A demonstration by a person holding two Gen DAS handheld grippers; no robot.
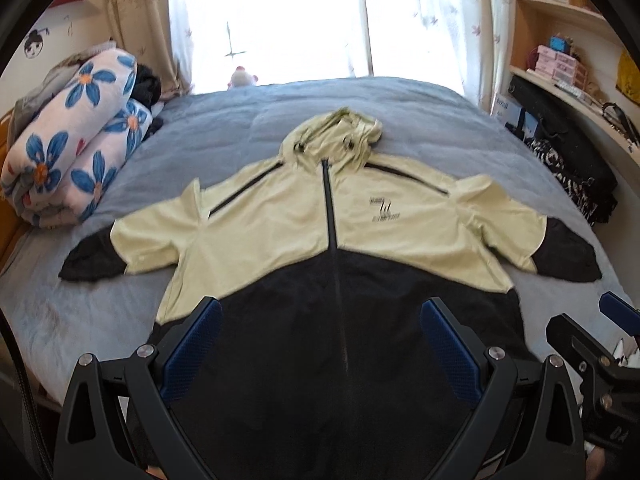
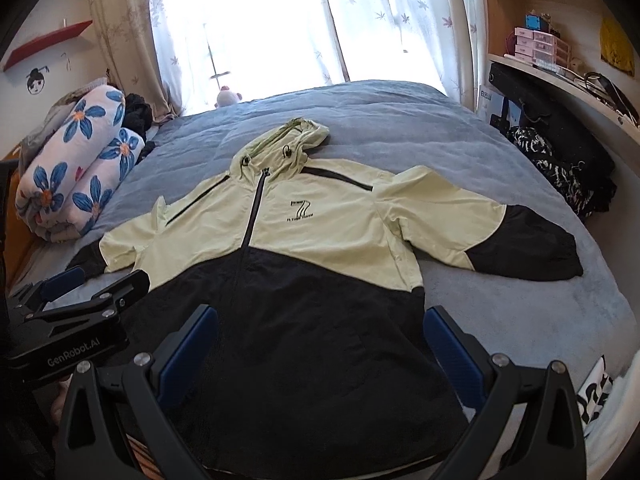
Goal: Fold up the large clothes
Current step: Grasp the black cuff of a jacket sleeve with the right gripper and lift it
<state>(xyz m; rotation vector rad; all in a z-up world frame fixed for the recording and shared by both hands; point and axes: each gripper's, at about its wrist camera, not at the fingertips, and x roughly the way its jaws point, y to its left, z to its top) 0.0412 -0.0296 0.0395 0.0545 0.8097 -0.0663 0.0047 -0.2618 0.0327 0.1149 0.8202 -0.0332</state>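
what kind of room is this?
Most likely a home bedroom: a jacket lies spread on a grey-covered bed, a rolled floral quilt sits at its edge, with a curtained window behind and cluttered shelves alongside.

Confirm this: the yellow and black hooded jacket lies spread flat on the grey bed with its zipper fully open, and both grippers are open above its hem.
Not quite. The jacket is zipped shut: the zipper runs closed to the collar, clearest in the right wrist view. It does lie spread on the bed, with the left gripper and right gripper open above its hem.
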